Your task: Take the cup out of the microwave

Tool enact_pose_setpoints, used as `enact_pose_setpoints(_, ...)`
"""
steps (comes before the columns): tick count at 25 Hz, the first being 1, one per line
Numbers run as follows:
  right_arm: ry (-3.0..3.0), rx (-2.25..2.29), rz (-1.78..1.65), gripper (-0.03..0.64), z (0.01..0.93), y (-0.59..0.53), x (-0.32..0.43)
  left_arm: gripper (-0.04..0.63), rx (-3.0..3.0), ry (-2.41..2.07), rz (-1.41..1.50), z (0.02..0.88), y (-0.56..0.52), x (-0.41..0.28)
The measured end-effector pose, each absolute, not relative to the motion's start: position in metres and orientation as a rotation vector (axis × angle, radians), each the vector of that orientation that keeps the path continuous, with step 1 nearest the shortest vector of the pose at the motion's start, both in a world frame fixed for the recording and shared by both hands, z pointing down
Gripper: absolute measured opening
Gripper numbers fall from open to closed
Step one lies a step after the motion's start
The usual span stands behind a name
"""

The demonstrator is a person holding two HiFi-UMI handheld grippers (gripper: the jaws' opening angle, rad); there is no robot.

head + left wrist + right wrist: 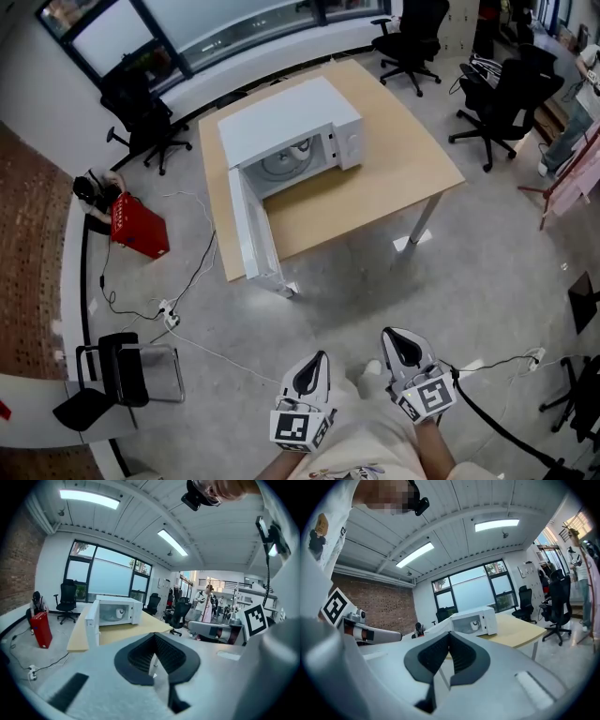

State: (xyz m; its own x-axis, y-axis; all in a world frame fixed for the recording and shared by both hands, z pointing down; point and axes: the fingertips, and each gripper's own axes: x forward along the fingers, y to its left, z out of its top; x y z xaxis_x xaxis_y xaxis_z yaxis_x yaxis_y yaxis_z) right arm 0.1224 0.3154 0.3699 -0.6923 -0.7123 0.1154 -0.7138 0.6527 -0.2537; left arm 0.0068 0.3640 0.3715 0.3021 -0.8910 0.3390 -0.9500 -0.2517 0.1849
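Standing well back from the light wooden counter (394,178), the person has not yet begun the reach itself. The boxy white microwave oven (291,127) sits on that counter with its white door (251,225) already swung fully open, so the opening step looks done. The small white cup (120,612) is inside the cavity, untouched, on the turntable.

The left hand-held gripper (154,637) is clenched with nothing between its jaws, and the right hand-held gripper (449,636) is likewise closed and empty. Both are held low in front of the body, well apart from the oven. What is left, by my reading: walk up, open one pair of jaws, grasp the cup and draw it out.

The grey floor (375,281) between person and counter is bare. The open door juts past the counter's near corner, so an approach from the right of it seems cleaner. White cables (202,272) trail on the floor to the left near a red box (139,227), and black office chairs (497,103) stand beyond the counter's far right, clear of the path.
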Motion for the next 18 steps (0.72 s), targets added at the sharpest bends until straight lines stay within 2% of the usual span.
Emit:
enact_pose_setpoints(8, -2.799, 1.250, 0.447, 0.006, 0.388, 0.234, 0.124, 0.005, 2.217, -1.688, 0.215, 0.381, 0.278, -0.008)
enact_pose_setpoints(18, -2.754, 1.237, 0.394, 0.006, 0.397, 0.072, 0.045, 0.005, 2.287, -1.577, 0.192, 0.377, 0.105, -0.059)
